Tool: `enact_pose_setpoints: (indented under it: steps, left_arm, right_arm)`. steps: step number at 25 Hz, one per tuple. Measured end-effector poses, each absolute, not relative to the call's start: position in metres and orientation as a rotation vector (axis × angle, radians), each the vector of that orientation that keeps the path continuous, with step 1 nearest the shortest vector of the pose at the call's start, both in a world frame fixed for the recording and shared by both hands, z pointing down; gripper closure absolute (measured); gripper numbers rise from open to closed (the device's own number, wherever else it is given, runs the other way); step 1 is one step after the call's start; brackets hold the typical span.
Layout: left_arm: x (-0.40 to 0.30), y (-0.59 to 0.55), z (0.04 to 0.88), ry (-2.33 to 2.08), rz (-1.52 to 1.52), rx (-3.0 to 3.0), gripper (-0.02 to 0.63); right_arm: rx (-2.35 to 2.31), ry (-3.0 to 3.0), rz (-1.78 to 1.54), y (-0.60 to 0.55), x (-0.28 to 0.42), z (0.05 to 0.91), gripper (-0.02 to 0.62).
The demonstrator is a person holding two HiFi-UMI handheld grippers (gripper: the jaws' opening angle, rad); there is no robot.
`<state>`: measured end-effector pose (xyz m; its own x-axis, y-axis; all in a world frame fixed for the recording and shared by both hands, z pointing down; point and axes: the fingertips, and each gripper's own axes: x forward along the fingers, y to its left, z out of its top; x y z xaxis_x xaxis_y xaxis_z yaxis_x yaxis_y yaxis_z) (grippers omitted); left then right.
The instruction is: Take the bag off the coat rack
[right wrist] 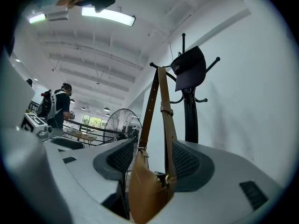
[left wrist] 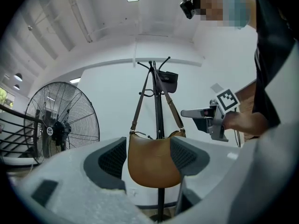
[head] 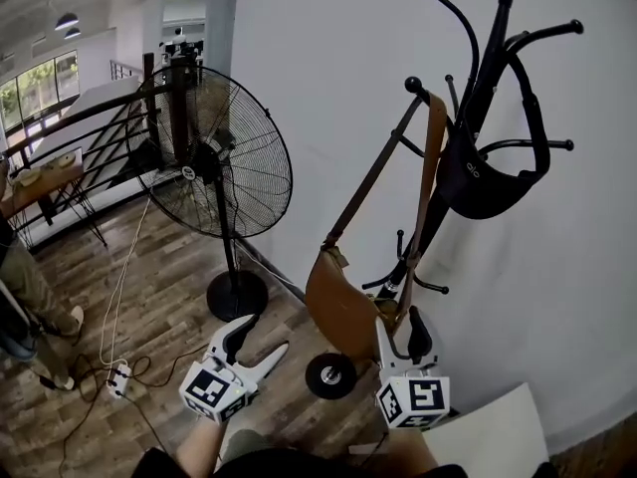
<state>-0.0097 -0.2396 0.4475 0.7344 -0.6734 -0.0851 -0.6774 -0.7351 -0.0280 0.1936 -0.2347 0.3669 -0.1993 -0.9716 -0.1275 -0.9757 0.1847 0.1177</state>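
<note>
Looking at white wall (head: 328,58) over dark wood-plank floor (head: 169,297), w/ big black pedestal fan (head: 214,157) standing well left of both sets of fingers. Running up ahead of & above fingertips: black coat rack (head: 493,78). Hanging from a rack hook by long strap (head: 432,167): brown bag (head: 343,312), dropping down just in front of right gripper (head: 401,335).

Holding right gripper's fingers (right wrist: 187,160) wide apart, w/ bag's side & strap ring sitting in the gap betw. pads. Not clamping anything; touching or not, can't tell.

Holding left gripper (head: 261,345) lower-left of bag, fingers (left wrist: 112,157) also spread wide, gripping nothing. Showing thru that gap, further ahead & centred betw. pads: same bag.

Hanging higher on rack, well above all fingers: black cap (head: 483,182) carrying small pale logo, too small for reading. Showing only b/w square marker patterns on right cube (head: 413,401) & left cube (head: 212,391), just behind the fingers; no legible text. Carrying a round label on fan hub, unreadable.

Lying on floor left of left fingers: white power strip (head: 119,378) w/ cable. Standing far off, left of right fingers in right gripper view: person (right wrist: 58,108) near dark railing (head: 148,98).
</note>
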Motion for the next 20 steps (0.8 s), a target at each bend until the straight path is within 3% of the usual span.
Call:
enact_pose_setpoints:
  steps: [11,20]
  left_arm:
    - [0.006,-0.284,0.416,0.976,0.204,-2.872,0.322]
    - [0.017,-0.340,0.400,0.770,0.202,-2.934,0.324]
  right_arm:
    - [-2.078,2.304,0.426,-0.266,0.187,0.334,0.361]
    - [-2.328,2.140,0.462,-0.292,0.196,0.327,0.408]
